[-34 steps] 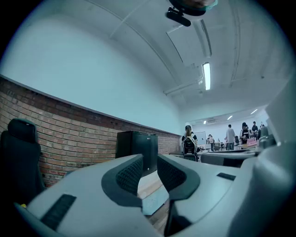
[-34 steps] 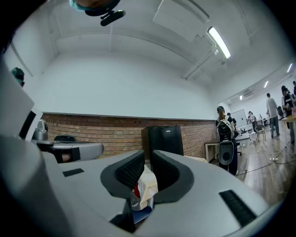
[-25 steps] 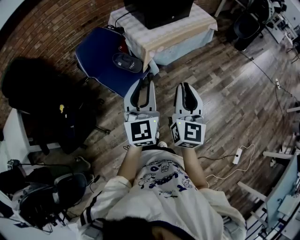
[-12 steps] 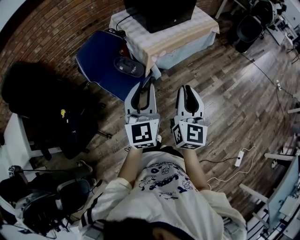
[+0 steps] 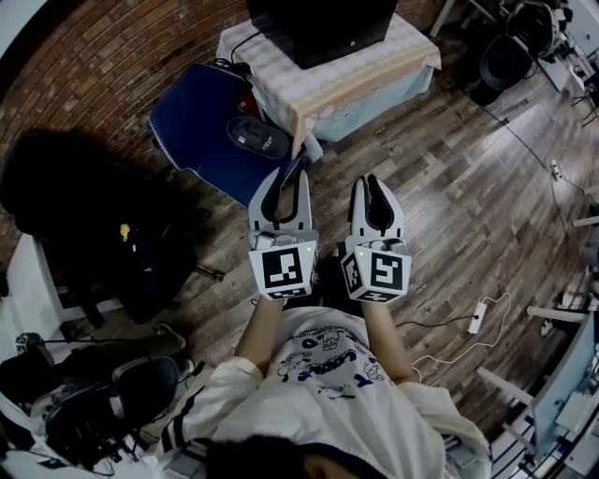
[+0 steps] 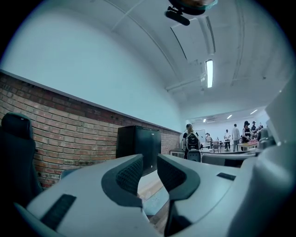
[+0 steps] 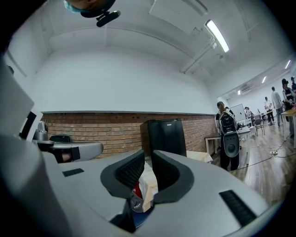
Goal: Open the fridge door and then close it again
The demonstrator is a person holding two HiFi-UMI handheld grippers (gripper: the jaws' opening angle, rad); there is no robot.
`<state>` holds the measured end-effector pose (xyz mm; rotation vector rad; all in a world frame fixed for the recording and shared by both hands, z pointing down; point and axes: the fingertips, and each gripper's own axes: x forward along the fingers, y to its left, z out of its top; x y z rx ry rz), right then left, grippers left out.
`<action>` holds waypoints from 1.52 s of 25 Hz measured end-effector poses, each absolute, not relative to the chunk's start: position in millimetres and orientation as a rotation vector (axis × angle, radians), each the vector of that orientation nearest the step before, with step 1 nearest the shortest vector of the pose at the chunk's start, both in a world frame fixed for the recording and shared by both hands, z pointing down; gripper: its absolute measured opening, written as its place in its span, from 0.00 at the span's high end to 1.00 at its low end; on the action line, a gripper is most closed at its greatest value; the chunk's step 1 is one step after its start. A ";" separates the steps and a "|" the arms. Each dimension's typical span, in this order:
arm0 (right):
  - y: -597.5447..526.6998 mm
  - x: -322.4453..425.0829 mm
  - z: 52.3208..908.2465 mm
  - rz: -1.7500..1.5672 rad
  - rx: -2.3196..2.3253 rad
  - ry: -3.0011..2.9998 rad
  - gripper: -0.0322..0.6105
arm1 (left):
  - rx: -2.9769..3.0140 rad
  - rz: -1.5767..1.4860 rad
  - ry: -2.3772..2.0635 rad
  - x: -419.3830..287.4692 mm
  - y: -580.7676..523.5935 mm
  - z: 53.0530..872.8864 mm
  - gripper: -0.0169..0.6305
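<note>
Looking down in head view: you hold left gripper [image 5: 290, 180] and right gripper [image 5: 368, 184] side by side at frame centre, well apart from black fridge [image 5: 323, 23] on table [image 5: 374, 70], top centre. Left gripper view: jaws nearly together, empty, fridge beyond them. Right gripper view: jaws likewise, nothing gripped, fridge just above.

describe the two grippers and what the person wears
Both the left gripper and right gripper are light grey shells tapering to two jaws with dark ribbed pads. Each carries a cube with black-and-white square markers and a small green light. The person wears a pale top with blue cartoon print.
</note>
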<state>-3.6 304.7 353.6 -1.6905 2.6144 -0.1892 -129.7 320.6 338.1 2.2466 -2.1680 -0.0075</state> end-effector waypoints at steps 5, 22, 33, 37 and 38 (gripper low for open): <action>272.5 -9.3 357.5 -0.204 -1.686 2.623 0.84 | 2.224 -0.004 -2.168 -136.4 288.4 343.2 0.81; 106.9 -1.0 351.1 -0.211 -1.516 2.715 0.84 | 2.081 0.008 -2.316 -130.7 139.1 341.4 0.81; 11.9 17.5 357.8 -0.222 -1.434 2.783 0.84 | 2.001 -0.016 -2.356 -111.6 46.7 346.4 0.81; -9.4 18.5 362.7 -0.247 -1.419 2.790 0.84 | 1.972 -0.002 -2.366 -112.6 27.0 350.7 0.81; -14.4 18.1 363.2 -0.252 -1.416 2.792 0.84 | 1.965 0.001 -2.369 -113.4 22.9 350.9 0.81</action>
